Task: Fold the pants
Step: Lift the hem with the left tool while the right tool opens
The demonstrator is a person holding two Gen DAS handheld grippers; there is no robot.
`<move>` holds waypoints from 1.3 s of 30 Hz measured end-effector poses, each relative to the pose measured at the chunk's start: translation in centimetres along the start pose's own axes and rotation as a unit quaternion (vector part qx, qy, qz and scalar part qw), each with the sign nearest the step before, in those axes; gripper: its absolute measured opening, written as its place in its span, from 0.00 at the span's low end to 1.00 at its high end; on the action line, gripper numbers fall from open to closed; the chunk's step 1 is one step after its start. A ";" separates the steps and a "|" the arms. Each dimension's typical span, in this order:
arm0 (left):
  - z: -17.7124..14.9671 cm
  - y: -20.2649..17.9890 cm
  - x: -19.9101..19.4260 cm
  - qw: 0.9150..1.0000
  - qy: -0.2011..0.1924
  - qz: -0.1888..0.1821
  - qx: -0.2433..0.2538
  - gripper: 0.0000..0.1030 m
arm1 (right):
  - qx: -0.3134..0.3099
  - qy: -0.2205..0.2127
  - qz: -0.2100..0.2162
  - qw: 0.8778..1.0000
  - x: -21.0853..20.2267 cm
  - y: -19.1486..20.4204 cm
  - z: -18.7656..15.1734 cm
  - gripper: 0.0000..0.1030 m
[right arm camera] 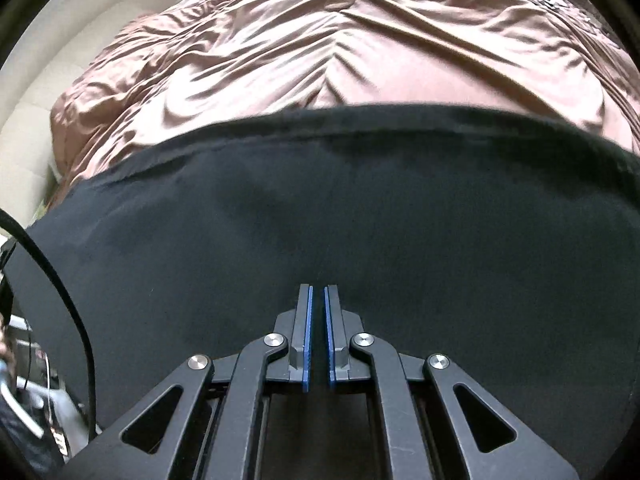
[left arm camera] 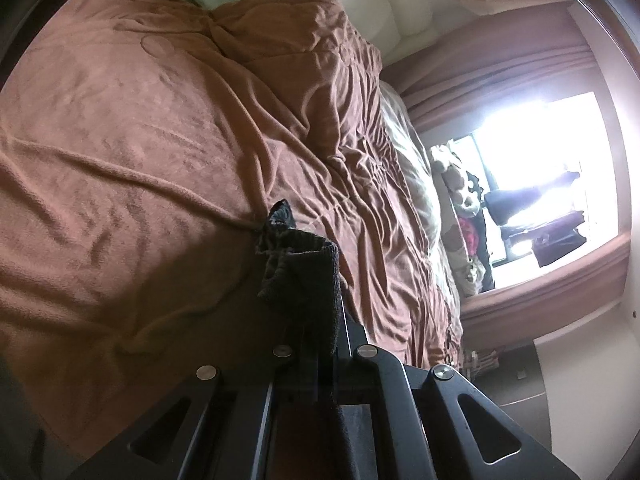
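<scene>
Over a bed, two handheld grippers at work on dark pants.

On the left, left gripper clamped shut on a bunched dark hem of the pants, lifted just above a rumpled brown blanket; far right, bright window framed by pink curtains. On the right, right gripper closed and empty, blue pads nearly touching, poised above the pants spread flat across the blanket; black cable curving at near left.
</scene>
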State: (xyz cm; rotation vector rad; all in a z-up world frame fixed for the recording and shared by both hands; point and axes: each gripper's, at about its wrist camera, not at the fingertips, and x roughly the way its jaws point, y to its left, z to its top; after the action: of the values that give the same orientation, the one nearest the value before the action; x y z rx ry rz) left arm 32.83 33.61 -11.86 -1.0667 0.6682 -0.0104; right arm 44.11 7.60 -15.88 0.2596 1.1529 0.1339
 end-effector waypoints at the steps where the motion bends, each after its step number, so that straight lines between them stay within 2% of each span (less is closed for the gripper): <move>1: 0.0 0.0 0.0 1.000 0.000 -0.002 0.000 0.04 | -0.002 0.000 -0.002 1.000 0.2 0.0 0.4 0.02; 7: 0.1 -0.2 -0.2 1.000 0.000 -0.010 0.001 0.04 | -0.026 -0.002 -0.037 0.999 1.5 0.8 3.1 0.02; 13: 0.0 -1.5 -0.6 1.000 -0.001 -0.018 0.013 0.03 | -0.037 -0.012 -0.047 0.998 2.6 1.0 5.2 0.02; 16: 0.0 -2.7 -1.1 0.999 -0.003 -0.027 0.021 0.03 | -0.036 -0.016 -0.048 0.998 2.5 1.0 5.0 0.02; 23: -0.1 -6.4 -2.1 0.998 -0.008 -0.056 0.038 0.03 | -0.020 -0.008 -0.012 1.000 0.1 0.4 1.2 0.02; 33: -1.0 -13.8 -3.6 0.991 -0.003 -0.094 0.095 0.03 | -0.014 -0.002 0.052 0.999 -3.5 0.4 -4.8 0.02; 37: -1.6 -16.7 -4.0 0.988 0.001 -0.104 0.116 0.03 | -0.007 -0.007 0.039 0.999 -4.3 0.0 -7.0 0.02; 39: -2.1 -18.4 -4.2 0.985 0.004 -0.112 0.130 0.03 | 0.008 -0.004 0.051 0.999 -4.8 -0.4 -8.4 0.03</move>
State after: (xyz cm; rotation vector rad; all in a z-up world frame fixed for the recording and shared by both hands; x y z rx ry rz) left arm 33.96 24.00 4.47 -0.8851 0.5337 -0.2898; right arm 34.51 7.17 -14.93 0.3344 1.1341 0.2136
